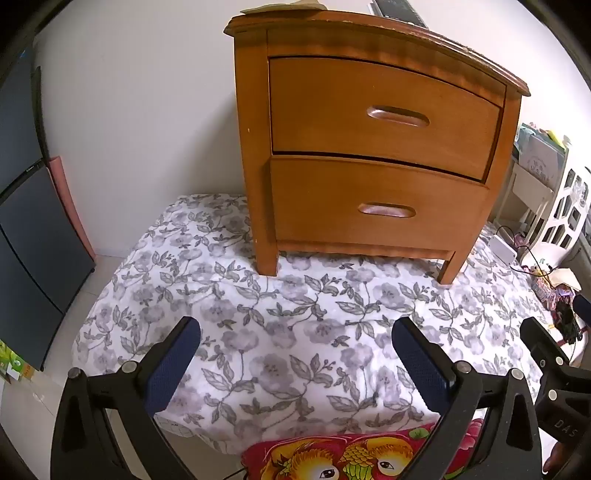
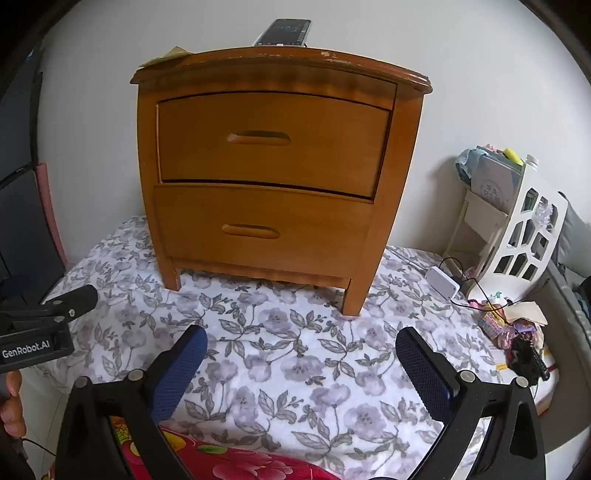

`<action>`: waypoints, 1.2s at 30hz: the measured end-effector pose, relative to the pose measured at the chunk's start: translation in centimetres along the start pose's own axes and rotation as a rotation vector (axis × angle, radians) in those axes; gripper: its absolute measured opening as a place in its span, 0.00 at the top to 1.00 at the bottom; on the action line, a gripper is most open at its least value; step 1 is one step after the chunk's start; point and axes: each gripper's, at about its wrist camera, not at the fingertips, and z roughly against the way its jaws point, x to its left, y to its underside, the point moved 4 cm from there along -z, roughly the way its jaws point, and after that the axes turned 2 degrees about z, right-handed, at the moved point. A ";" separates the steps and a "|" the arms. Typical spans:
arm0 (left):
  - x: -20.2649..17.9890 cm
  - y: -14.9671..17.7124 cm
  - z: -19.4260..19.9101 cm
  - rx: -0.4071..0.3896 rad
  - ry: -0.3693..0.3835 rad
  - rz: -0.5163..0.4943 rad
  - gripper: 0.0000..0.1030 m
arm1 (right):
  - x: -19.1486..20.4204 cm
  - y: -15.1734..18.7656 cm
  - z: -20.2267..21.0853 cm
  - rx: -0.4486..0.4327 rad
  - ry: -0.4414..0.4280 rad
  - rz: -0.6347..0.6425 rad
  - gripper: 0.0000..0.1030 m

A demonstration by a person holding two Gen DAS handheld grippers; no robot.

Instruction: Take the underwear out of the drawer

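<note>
A wooden nightstand (image 1: 369,147) (image 2: 273,177) stands on a floral bedspread (image 1: 288,332) (image 2: 295,350). Its upper drawer (image 1: 380,114) (image 2: 269,140) and lower drawer (image 1: 376,206) (image 2: 258,229) are both closed, each with a recessed oval handle. No underwear shows. My left gripper (image 1: 295,354) hovers open over the bedspread, well short of the nightstand, with nothing between its blue pads. My right gripper (image 2: 301,358) is likewise open and empty, facing the drawers from a little farther right. The other gripper's body shows at each view's edge.
A remote (image 2: 284,33) and papers lie on the nightstand's top. A white shelf (image 2: 517,236), a white box with cables (image 2: 441,282) and small clutter (image 2: 517,332) sit at the right. A dark cabinet (image 1: 33,229) stands left. A red patterned blanket (image 1: 332,454) lies nearest me.
</note>
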 end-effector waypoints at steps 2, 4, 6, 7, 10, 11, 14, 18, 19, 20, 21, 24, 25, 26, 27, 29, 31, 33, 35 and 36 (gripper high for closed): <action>0.0 0.0 0.0 -0.002 0.001 0.000 0.00 | 0.0 0.0 0.0 0.002 -0.001 0.000 0.00; 0.0 0.0 0.1 -0.004 0.001 0.000 0.00 | 0.0 0.1 0.0 0.003 -0.002 0.000 0.00; 0.0 0.0 0.0 0.001 0.002 0.002 0.00 | 0.0 0.1 0.0 0.002 -0.002 -0.001 0.00; 0.0 0.0 0.0 0.001 0.002 0.002 0.00 | 0.0 0.1 -0.1 0.002 -0.002 -0.002 0.00; 0.0 0.0 -0.1 0.004 0.002 0.002 0.00 | 0.0 0.1 -0.2 0.003 -0.002 -0.002 0.00; 0.1 0.0 -0.1 0.004 0.002 0.002 0.00 | 0.0 0.1 -0.2 0.004 -0.003 -0.003 0.00; 0.0 0.0 0.0 0.001 0.000 0.001 0.00 | 0.0 0.1 -0.3 0.005 -0.004 -0.004 0.00; 0.3 0.3 -0.2 0.003 -0.004 0.009 0.00 | 0.0 0.1 -0.3 0.002 -0.010 0.000 0.00; 0.3 0.5 -0.2 0.006 0.003 0.010 0.00 | 0.1 0.2 -0.5 0.005 -0.008 0.000 0.00; 0.3 0.5 -0.3 0.007 0.006 0.012 0.00 | 0.2 0.2 -0.6 0.013 -0.004 0.001 0.00; 0.4 0.5 -0.2 0.008 0.008 0.016 0.00 | -0.1 0.2 -0.8 0.019 -0.001 0.001 0.00; 0.6 0.3 -0.1 0.006 0.007 0.014 0.00 | -0.1 0.2 -0.3 0.006 0.002 0.000 0.00; 0.4 0.2 0.1 0.007 0.006 0.013 0.00 | -0.1 0.0 -0.3 0.010 0.000 -0.005 0.00; 0.4 0.1 0.3 0.005 0.009 0.014 0.00 | -0.1 0.0 -0.2 0.010 0.002 -0.006 0.00; 0.3 0.2 0.4 0.003 0.011 0.013 0.00 | -0.1 0.0 -0.1 0.009 0.003 -0.005 0.00; 0.1 0.1 0.5 0.000 0.014 0.009 0.00 | -0.1 0.0 0.1 0.006 0.000 -0.003 0.00; -0.1 0.0 0.7 -0.003 0.016 0.005 0.00 | -0.2 -0.1 0.2 0.003 -0.001 -0.006 0.00; -0.2 0.0 0.8 -0.004 0.022 0.003 0.00 | -0.2 -0.2 0.3 0.001 -0.003 -0.006 0.00; -0.2 0.0 0.7 -0.003 0.026 0.003 0.00 | -0.2 -0.3 0.4 0.002 -0.003 -0.008 0.00; -0.2 0.0 0.7 -0.003 0.025 0.005 0.00 | -0.2 -0.3 0.4 0.003 -0.003 -0.008 0.00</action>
